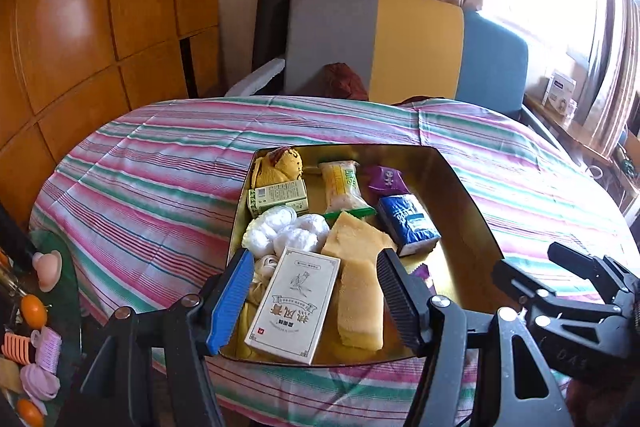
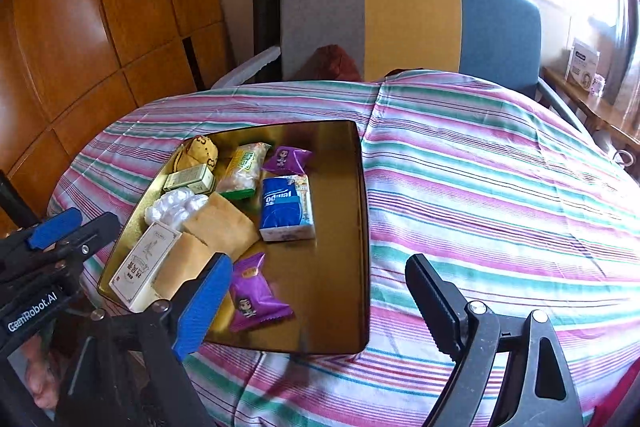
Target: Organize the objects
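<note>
1. Ribbed pads, one blue and one black, are seen spread wide on the right gripper (image 2: 318,301), and nothing is held between them; its jaws stand apart over the near right part of a shallow gold metal tray (image 2: 362,227).
2. Just beside its blue pad, a purple crinkled snack packet (image 2: 256,297) is found lying flat on the tray floor, apparently already set down.
3. Further ahead of that gripper, a blue and white tissue pack (image 2: 286,209) is seen, and beyond it a second purple snack packet (image 2: 286,159) near the tray's far wall.
4. On the left gripper (image 1: 316,291), the jaws are likewise held apart and empty, poised above a white rectangular cardboard box with printed characters (image 1: 294,307) and a pale yellow sponge block (image 1: 358,307).
5. Ahead of it, a cluster of white crumpled plastic balls (image 1: 280,231) is seen, then a small green carton (image 1: 278,197) and a clear-wrapped snack bar (image 1: 342,187).
6. All the gathered items are contained in the tray, which rests on a pink, green and white striped tablecloth (image 2: 500,187).
7. The step in hand is judged to be a release just completed, between placements.
8. Next, another loose item would have to be sought; small orange and pink objects (image 1: 36,311) are glimpsed low to the left of the left gripper, and a reach away from the tray would be called for.
</note>
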`<action>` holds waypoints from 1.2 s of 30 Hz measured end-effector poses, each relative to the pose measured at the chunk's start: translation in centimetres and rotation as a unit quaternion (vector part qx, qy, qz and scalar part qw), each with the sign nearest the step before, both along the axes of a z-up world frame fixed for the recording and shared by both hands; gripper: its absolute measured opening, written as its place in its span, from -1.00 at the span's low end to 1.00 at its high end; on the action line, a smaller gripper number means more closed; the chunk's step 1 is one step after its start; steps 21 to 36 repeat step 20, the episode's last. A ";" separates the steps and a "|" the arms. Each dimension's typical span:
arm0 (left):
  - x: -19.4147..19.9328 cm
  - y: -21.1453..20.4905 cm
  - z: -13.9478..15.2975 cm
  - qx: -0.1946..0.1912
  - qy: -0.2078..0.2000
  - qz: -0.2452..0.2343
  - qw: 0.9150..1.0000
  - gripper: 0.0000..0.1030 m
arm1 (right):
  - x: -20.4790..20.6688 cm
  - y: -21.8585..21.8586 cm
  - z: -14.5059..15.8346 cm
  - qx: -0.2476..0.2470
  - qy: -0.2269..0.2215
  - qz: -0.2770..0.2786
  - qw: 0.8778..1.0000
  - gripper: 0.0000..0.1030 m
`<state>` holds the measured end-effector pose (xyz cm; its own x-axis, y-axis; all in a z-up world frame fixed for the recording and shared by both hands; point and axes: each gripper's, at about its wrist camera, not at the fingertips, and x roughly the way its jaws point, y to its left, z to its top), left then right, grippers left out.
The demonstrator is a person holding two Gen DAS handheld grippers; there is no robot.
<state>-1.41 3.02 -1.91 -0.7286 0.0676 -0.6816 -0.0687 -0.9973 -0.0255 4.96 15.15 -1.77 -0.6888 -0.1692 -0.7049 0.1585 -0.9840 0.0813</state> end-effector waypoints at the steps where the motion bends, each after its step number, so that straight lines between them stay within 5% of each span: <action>1: 0.1 0.1 0.0 -0.002 0.002 0.000 1.000 0.26 | 0.0 -0.2 -0.1 0.000 -0.002 0.003 1.000 0.73; 36: 0.0 -0.5 0.1 0.003 0.018 0.004 1.000 0.13 | -0.2 -1.5 -1.4 0.001 -0.020 0.022 1.000 0.75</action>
